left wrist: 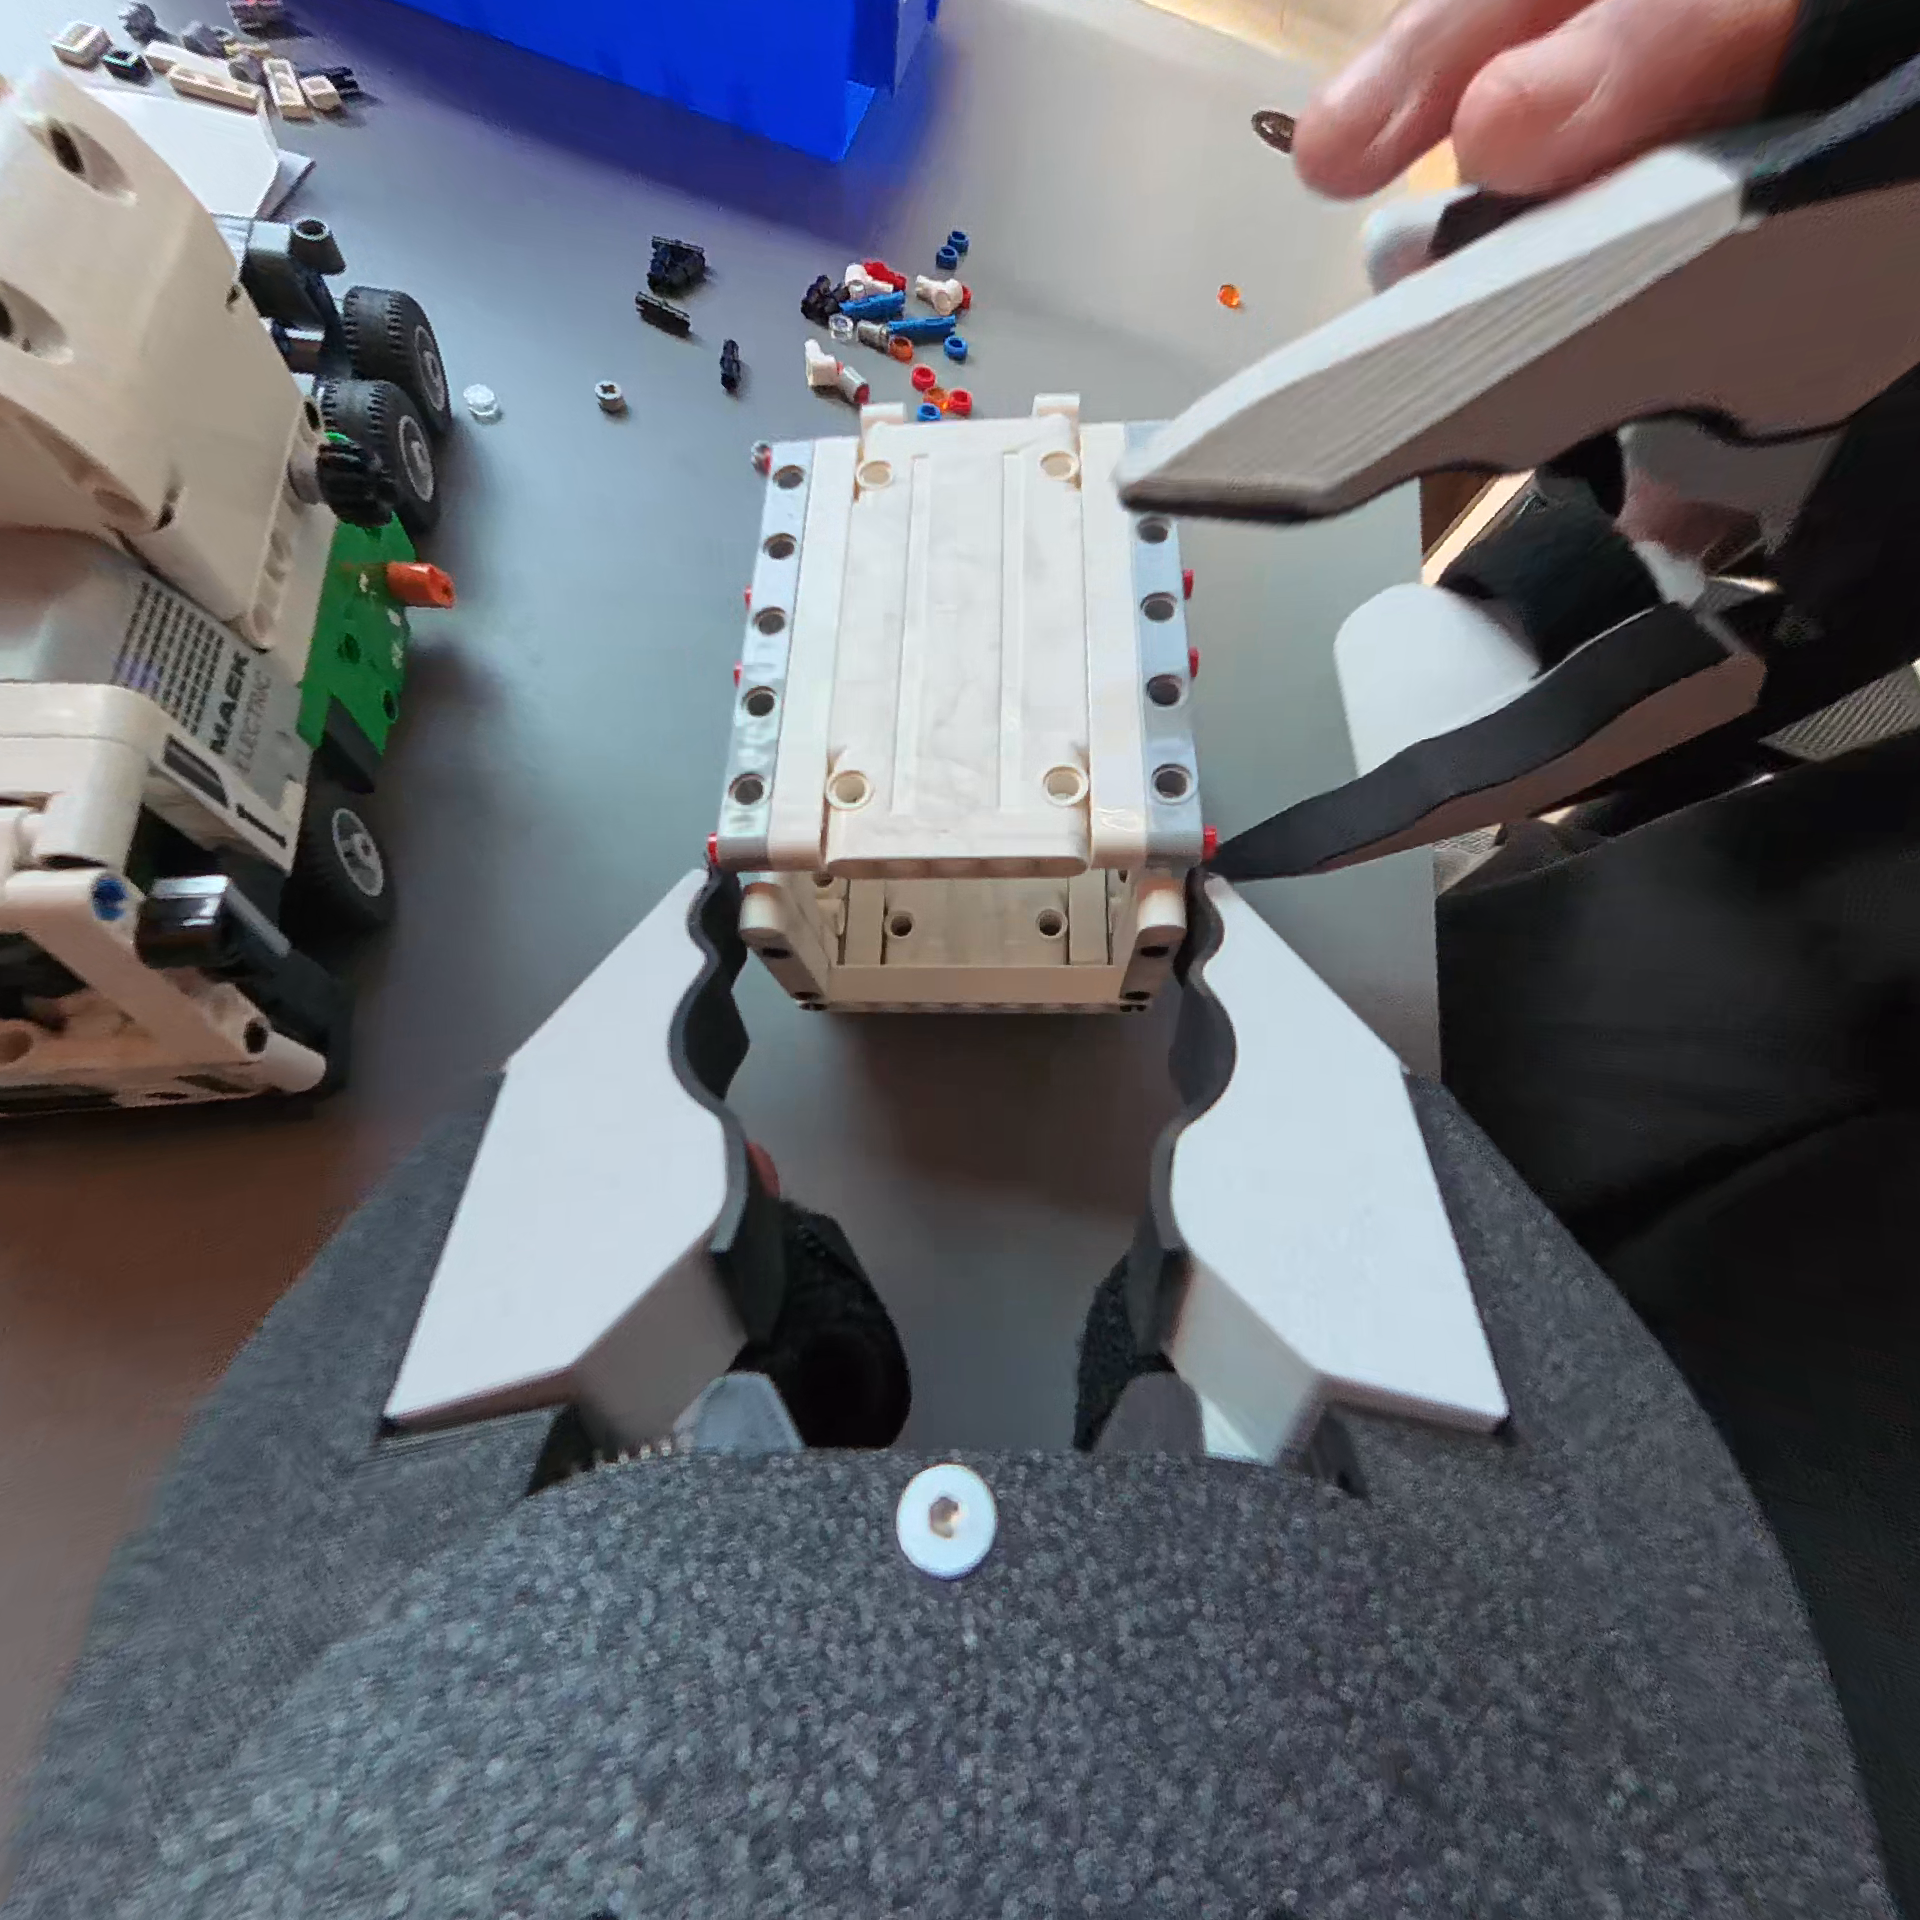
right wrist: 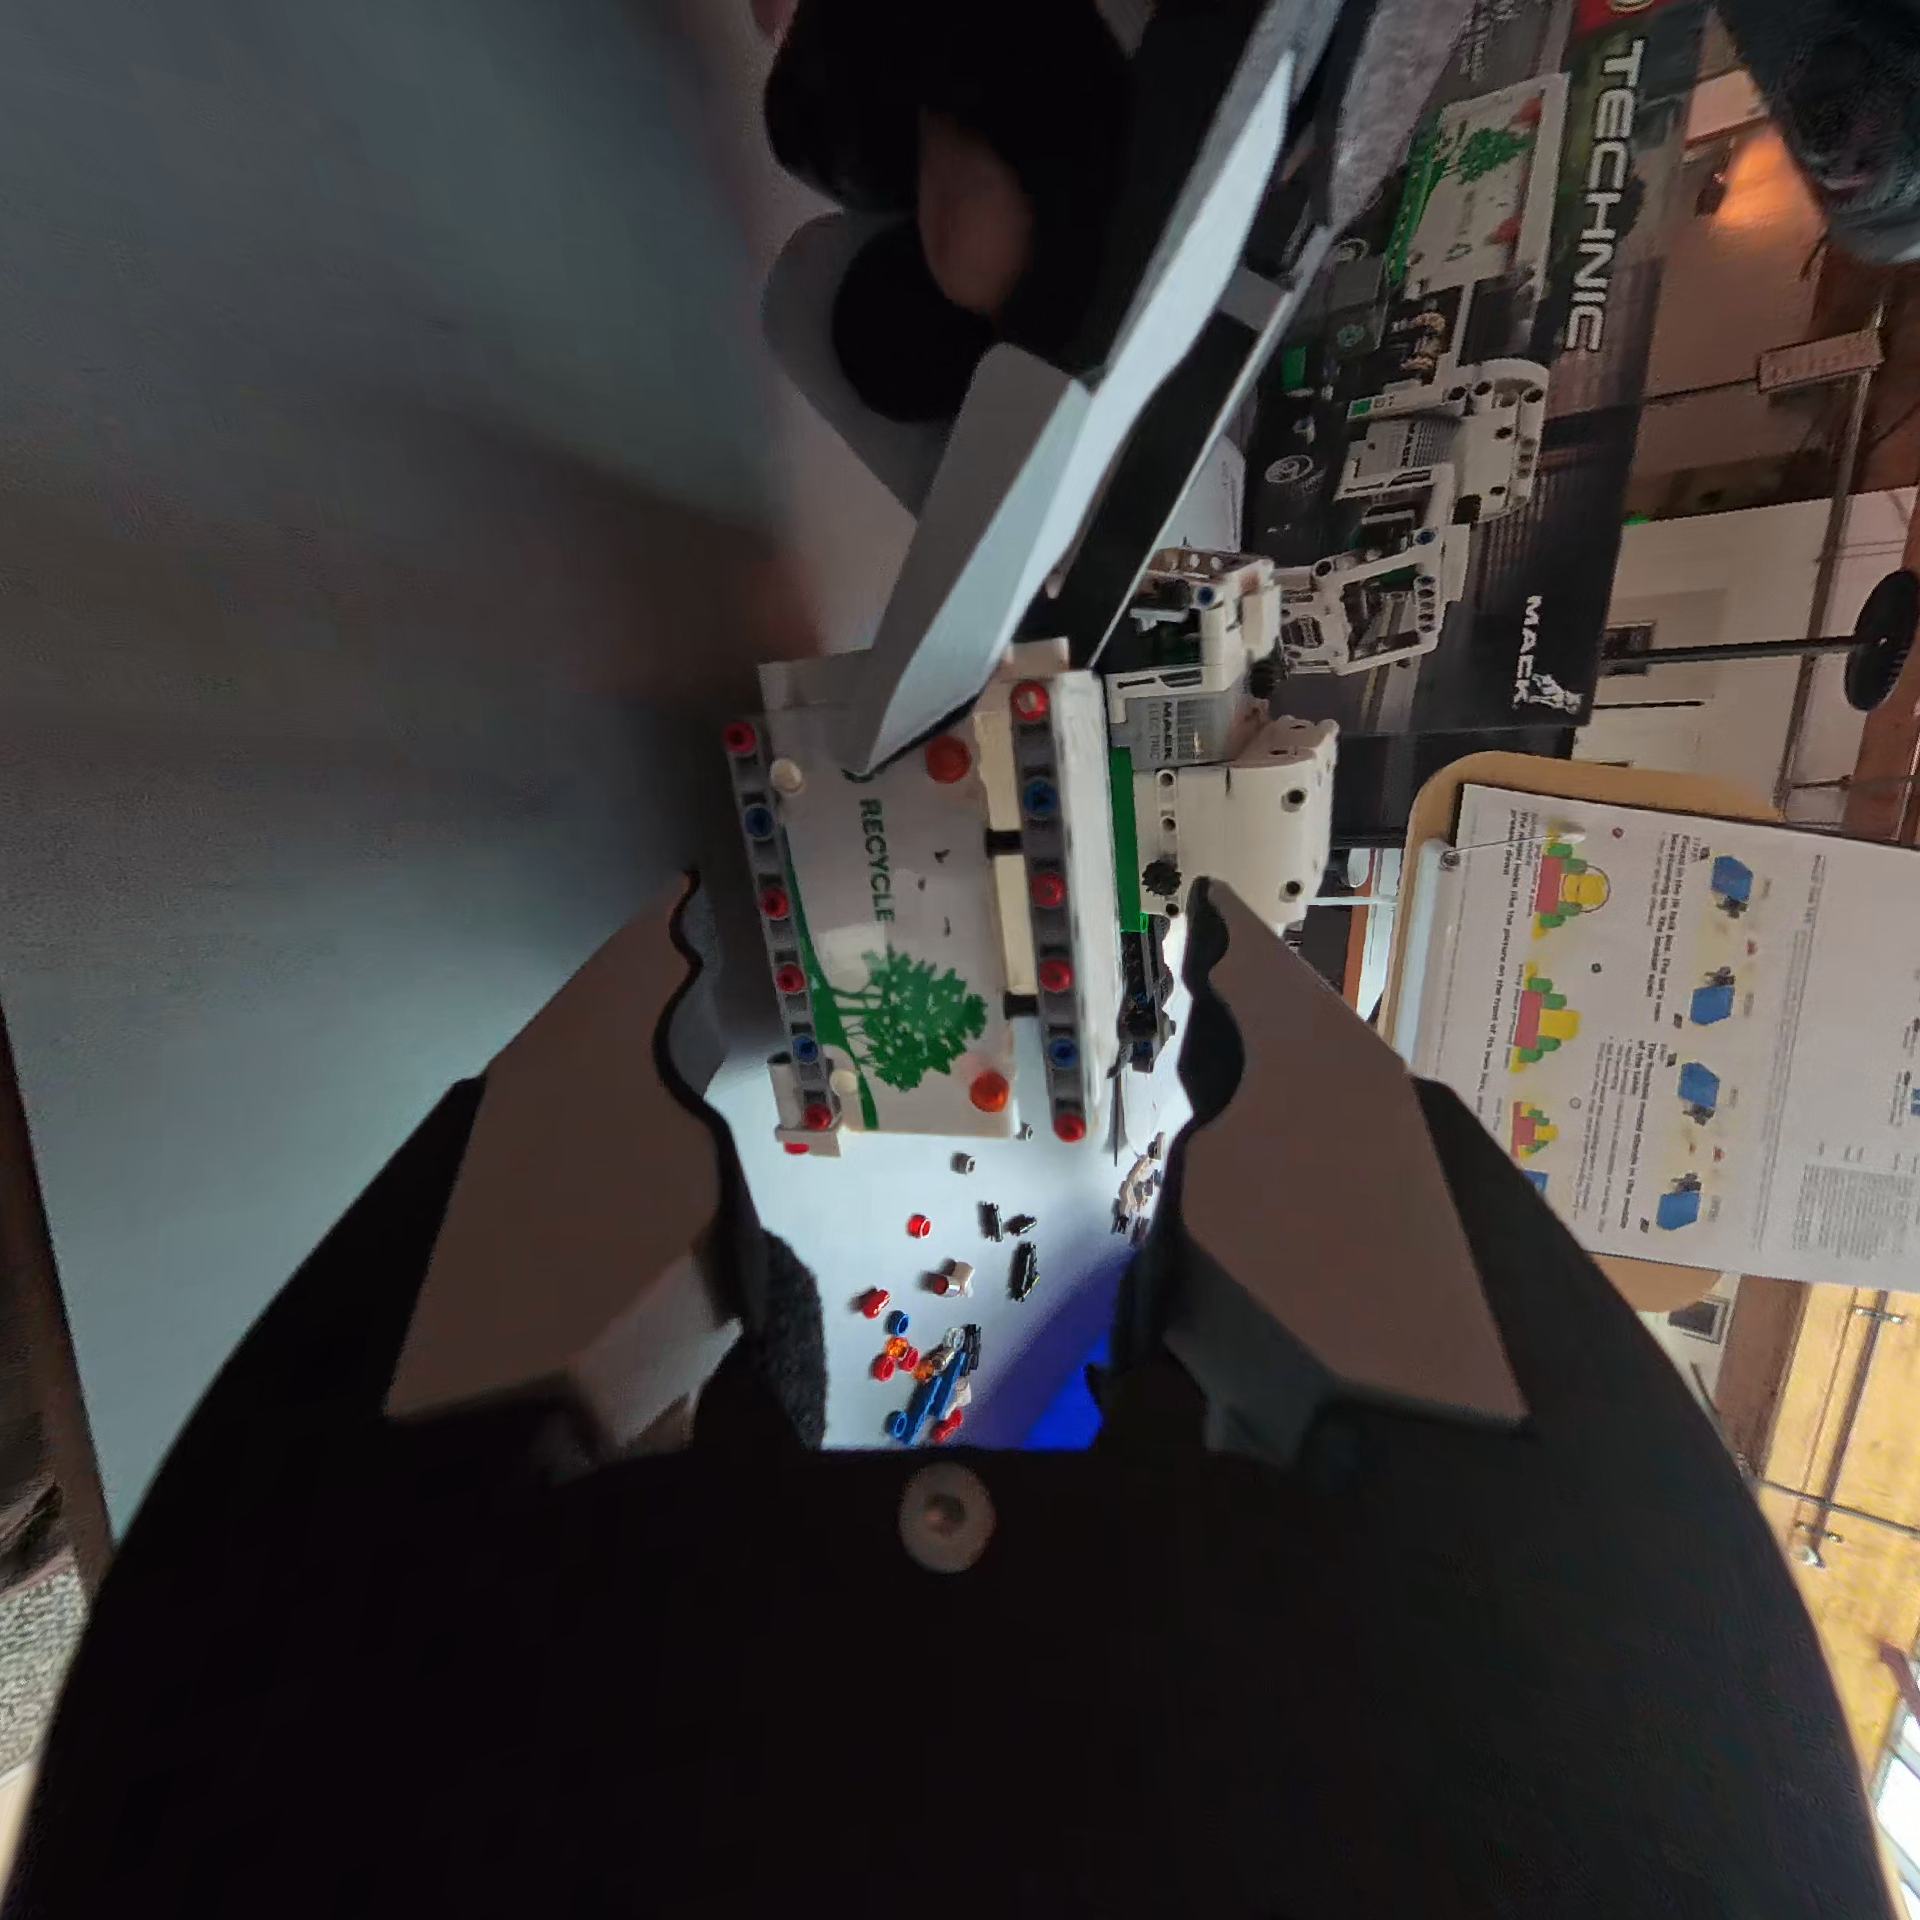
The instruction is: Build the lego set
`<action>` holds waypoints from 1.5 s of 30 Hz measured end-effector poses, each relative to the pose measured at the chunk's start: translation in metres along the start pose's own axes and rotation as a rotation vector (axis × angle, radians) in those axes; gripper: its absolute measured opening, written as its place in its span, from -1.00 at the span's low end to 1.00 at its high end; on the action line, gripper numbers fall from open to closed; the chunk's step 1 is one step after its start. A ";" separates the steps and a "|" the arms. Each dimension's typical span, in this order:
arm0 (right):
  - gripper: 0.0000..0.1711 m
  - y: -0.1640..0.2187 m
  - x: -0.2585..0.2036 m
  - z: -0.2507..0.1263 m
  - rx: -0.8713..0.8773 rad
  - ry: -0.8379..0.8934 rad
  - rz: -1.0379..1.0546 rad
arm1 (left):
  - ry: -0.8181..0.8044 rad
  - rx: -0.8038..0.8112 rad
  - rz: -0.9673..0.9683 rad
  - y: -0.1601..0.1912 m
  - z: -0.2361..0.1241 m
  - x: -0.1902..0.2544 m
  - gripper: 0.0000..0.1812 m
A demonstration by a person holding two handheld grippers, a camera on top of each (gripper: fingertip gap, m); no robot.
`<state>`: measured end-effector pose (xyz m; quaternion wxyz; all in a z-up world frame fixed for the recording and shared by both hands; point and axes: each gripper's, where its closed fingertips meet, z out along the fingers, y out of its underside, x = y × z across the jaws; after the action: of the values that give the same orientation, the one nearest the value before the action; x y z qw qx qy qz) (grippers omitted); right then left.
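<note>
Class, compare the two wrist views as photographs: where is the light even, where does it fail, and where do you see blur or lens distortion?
Left wrist view: even light and a sharp white box assembly, but the right gripper and the hand are motion-blurred. Right wrist view: the right gripper's body is almost black, the table glares white, the left gripper is blurred, and the lens bends the edges.

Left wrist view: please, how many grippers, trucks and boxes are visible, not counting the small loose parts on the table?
Grippers: 2, the left gripper and the right gripper
Trucks: 1, the truck at the left edge
Boxes: 2, the white box in the middle and the blue box at the top
Total: 5
</note>
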<state>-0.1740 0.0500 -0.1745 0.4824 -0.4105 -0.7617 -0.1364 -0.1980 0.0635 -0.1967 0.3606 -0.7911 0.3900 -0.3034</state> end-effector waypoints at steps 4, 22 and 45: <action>-0.02 0.003 -0.014 0.011 -0.036 -0.027 -0.067 | 0.026 0.000 -0.065 0.000 0.001 0.005 -0.10; -0.19 -0.003 0.007 -0.024 0.161 0.047 0.071 | 0.082 0.185 0.008 -0.024 -0.024 0.044 -0.14; -0.20 0.021 -0.014 -0.038 0.570 -0.502 0.893 | -0.212 0.239 0.257 -0.031 0.000 0.050 -0.40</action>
<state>-0.1316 0.0337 -0.1714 0.3894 -0.5653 -0.6126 0.3917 -0.1604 0.0350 -0.1618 0.5268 -0.7139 0.4087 -0.2141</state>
